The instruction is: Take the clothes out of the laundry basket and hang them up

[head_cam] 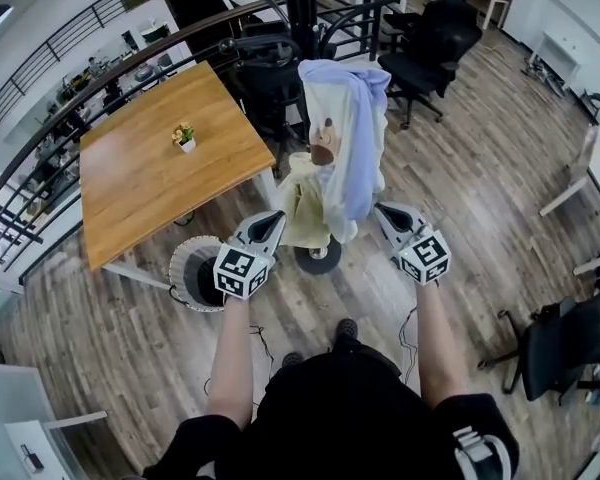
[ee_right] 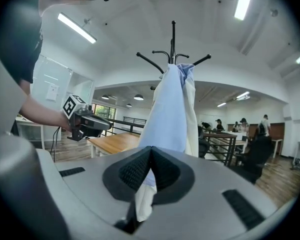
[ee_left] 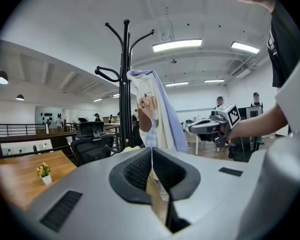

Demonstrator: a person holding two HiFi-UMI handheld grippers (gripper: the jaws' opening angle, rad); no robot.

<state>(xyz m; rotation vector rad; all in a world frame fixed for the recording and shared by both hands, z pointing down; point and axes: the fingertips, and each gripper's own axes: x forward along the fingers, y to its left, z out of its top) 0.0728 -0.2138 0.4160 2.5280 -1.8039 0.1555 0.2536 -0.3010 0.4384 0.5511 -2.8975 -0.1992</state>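
Note:
A black coat rack (head_cam: 302,8) stands ahead of me with clothes draped on it. A lavender garment (head_cam: 358,128) hangs over a cream one with a cartoon print (head_cam: 325,143). My left gripper (head_cam: 276,220) is shut on the yellowish cream hem (head_cam: 302,208) at the lower left; the cloth shows pinched between its jaws in the left gripper view (ee_left: 151,156). My right gripper (head_cam: 382,212) is shut on the lower edge of the lavender garment (ee_right: 165,119), with pale cloth hanging below its jaws (ee_right: 150,156). The white laundry basket (head_cam: 180,258) sits on the floor by my left gripper.
A wooden table (head_cam: 140,178) with a small potted plant (head_cam: 185,136) stands at the left. Black office chairs (head_cam: 430,38) and a railing (head_cam: 70,98) lie behind the rack. The rack's round base (head_cam: 318,258) rests between my grippers. Another chair (head_cam: 565,343) is at my right.

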